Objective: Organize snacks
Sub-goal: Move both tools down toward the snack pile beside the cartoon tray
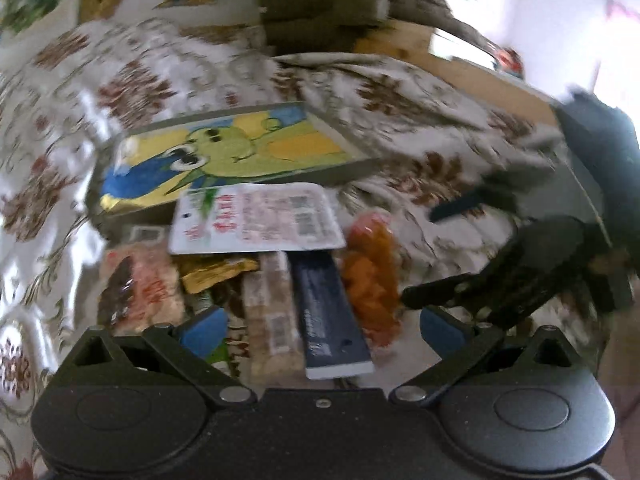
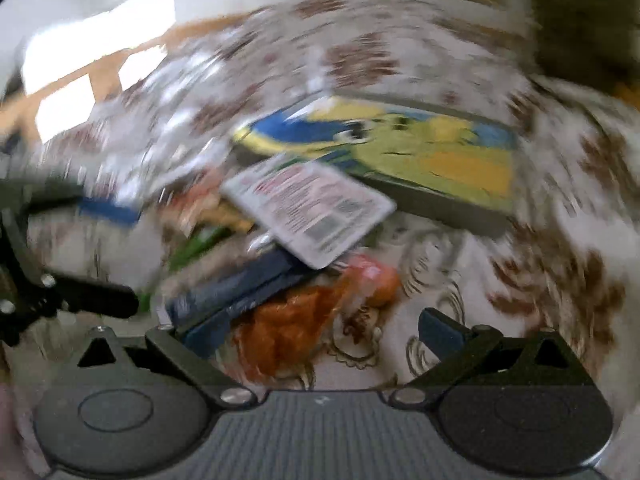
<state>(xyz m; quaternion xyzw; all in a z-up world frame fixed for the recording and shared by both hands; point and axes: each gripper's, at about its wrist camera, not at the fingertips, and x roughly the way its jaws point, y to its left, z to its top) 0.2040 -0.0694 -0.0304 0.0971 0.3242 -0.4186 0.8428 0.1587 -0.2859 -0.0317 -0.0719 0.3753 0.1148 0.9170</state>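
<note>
— What are you working over?
— You have a surface covered by a white cloth with brown floral patterns.
— What rests on it?
— You see a flat box printed with a green and blue cartoon, and just in front a heap of snacks: a white packet, a dark blue bar, an orange bag and a reddish packet. The blur hides which pieces touch the cloth.

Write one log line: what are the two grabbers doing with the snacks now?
left gripper: open, over snack pile | right gripper: open, near orange snack bag | flat cartoon-bird tray: holds no snacks
</note>
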